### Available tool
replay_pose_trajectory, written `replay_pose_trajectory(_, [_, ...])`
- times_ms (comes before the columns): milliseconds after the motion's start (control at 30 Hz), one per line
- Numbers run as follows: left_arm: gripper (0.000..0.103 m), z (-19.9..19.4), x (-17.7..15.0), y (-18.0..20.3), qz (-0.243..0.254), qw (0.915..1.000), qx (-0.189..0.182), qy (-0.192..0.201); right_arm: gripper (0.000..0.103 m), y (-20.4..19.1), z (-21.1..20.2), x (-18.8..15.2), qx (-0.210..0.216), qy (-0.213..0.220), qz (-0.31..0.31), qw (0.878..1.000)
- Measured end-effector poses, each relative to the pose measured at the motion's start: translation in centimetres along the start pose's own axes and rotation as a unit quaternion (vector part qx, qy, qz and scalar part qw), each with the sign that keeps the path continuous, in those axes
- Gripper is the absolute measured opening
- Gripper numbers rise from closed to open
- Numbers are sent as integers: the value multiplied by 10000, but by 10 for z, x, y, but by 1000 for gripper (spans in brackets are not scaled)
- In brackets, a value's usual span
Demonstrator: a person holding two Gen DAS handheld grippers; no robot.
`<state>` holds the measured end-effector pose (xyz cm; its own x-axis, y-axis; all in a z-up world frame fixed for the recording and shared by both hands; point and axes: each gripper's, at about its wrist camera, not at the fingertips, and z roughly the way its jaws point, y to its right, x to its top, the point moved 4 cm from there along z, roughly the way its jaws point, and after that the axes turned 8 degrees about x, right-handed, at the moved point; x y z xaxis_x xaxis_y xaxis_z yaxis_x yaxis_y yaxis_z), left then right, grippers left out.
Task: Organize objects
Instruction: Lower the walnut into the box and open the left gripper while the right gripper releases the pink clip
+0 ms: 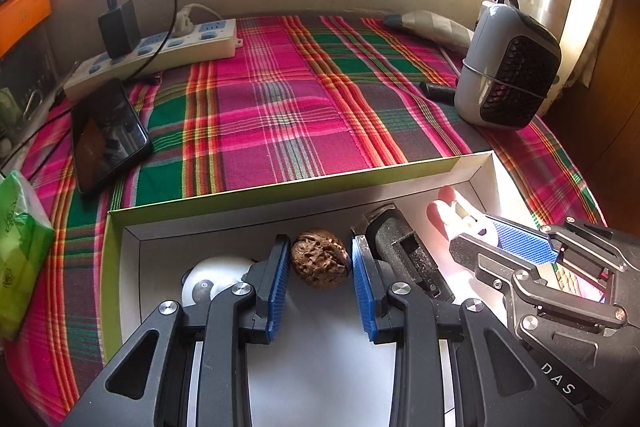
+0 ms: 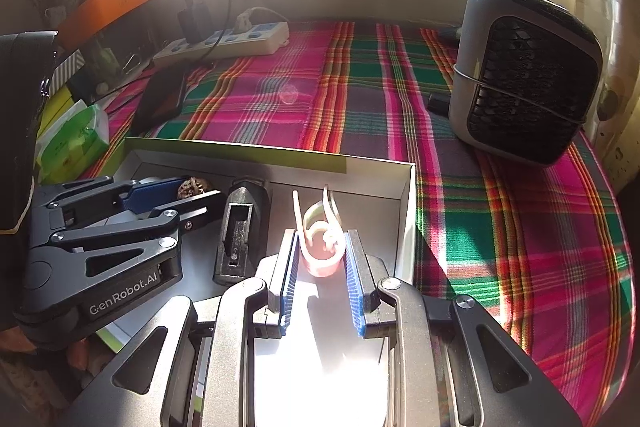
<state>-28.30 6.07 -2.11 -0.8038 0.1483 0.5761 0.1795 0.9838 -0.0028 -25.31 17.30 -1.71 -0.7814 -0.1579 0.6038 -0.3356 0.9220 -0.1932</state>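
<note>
A shallow white box with a green rim (image 1: 304, 185) (image 2: 248, 149) lies on the plaid cloth. In it are a brown walnut (image 1: 320, 263) (image 2: 195, 187), a black block-shaped object (image 1: 404, 251) (image 2: 242, 227), a white round gadget (image 1: 216, 277) and a pink-and-white rabbit figure (image 1: 452, 213) (image 2: 322, 247). My left gripper (image 1: 320, 267) is open, its blue pads on either side of the walnut with gaps. My right gripper (image 2: 320, 267) is open around the rabbit figure; whether the pads touch it is unclear. Each gripper shows in the other's view.
A grey heater (image 1: 508, 67) (image 2: 524, 75) stands at the right back. A power strip with a black charger (image 1: 160, 47) (image 2: 224, 43) and a phone (image 1: 106, 135) lie at the left back. A green tissue pack (image 1: 20, 251) (image 2: 76, 143) is at the left.
</note>
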Motion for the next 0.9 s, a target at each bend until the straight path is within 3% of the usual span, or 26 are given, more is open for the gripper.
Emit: replay_pose_trajectory(900, [29, 0, -1, -2, 68, 9999, 155, -7, 24, -1, 3, -1, -88, 15, 38, 10000])
